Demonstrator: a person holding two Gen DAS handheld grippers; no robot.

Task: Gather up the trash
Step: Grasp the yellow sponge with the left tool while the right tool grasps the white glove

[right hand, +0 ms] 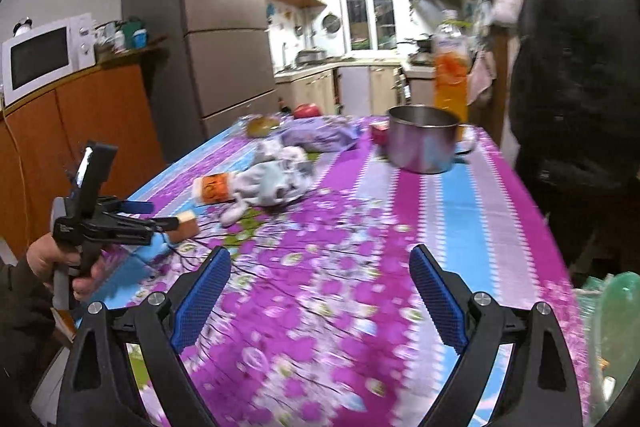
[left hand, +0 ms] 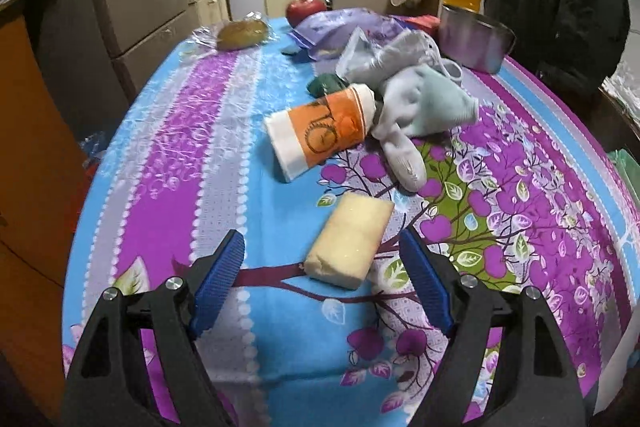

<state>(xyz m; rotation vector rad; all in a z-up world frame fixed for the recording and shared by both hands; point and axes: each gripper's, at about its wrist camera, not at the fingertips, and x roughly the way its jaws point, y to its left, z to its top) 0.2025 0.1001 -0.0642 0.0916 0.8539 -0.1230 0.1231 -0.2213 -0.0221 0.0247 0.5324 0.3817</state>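
Trash, as far as we can judge, means the loose items scattered on the purple-and-blue flowered tablecloth (left hand: 208,163): the pale yellow rectangular wrapped block (left hand: 351,239) low in the centre of the left wrist view, the tipped orange-and-white paper cup (left hand: 320,131) just above it, and the crumpled grey-white cloth or wrapping (left hand: 416,95) touching the cup's far end. The right wrist view is smeared, so we cannot say for sure which of these are waste.

Our left gripper (left hand: 322,251) has its blue-padded jaws spread wide and holds nothing; the yellow block lies on the table ahead of it, between the lines of the two pads but untouched. Our right gripper (right hand: 320,275) is likewise spread and empty over bare cloth, with the steel pot (right hand: 424,139) and orange juice bottle (right hand: 451,67) well apart in the upper right.

To take the block well, we should lower the left jaws astride its narrow width, keep the pads level with the table, and close only once both pads flank it, avoiding a snag on the cloth.
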